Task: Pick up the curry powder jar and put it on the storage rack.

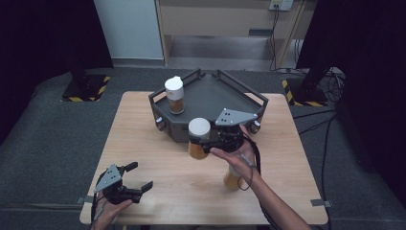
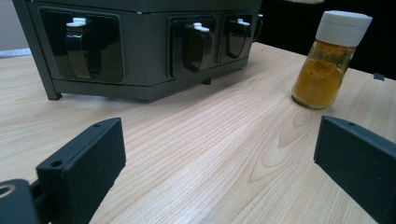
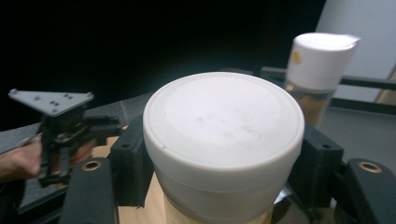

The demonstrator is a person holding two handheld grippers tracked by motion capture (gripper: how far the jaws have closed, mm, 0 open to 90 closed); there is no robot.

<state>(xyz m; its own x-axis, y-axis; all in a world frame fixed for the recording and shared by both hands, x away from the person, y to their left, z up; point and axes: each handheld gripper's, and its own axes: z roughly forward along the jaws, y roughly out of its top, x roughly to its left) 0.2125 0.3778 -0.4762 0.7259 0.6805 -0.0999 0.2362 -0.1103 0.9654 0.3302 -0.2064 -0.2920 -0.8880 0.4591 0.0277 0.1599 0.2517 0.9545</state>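
Observation:
My right gripper [image 1: 205,143] is shut on a spice jar [image 1: 198,130] with a white lid and orange-brown contents, held above the table just in front of the dark grey tray [image 1: 210,93]. In the right gripper view the jar's lid [image 3: 224,123] sits between the two black jaws. A second jar with a white flip cap [image 1: 174,96] stands upright inside the tray at its left. A third jar of yellow powder [image 2: 328,60] stands on the table, and in the high view this third jar [image 1: 232,178] is partly hidden by the right hand. My left gripper [image 1: 140,176] is open near the front left edge, holding nothing.
The tray's near wall has several black handles [image 2: 194,46]. The wooden table [image 1: 158,143] stands on dark floor, with black curtains on both sides. Bare wood lies between the left gripper's jaws [image 2: 224,158] and the tray.

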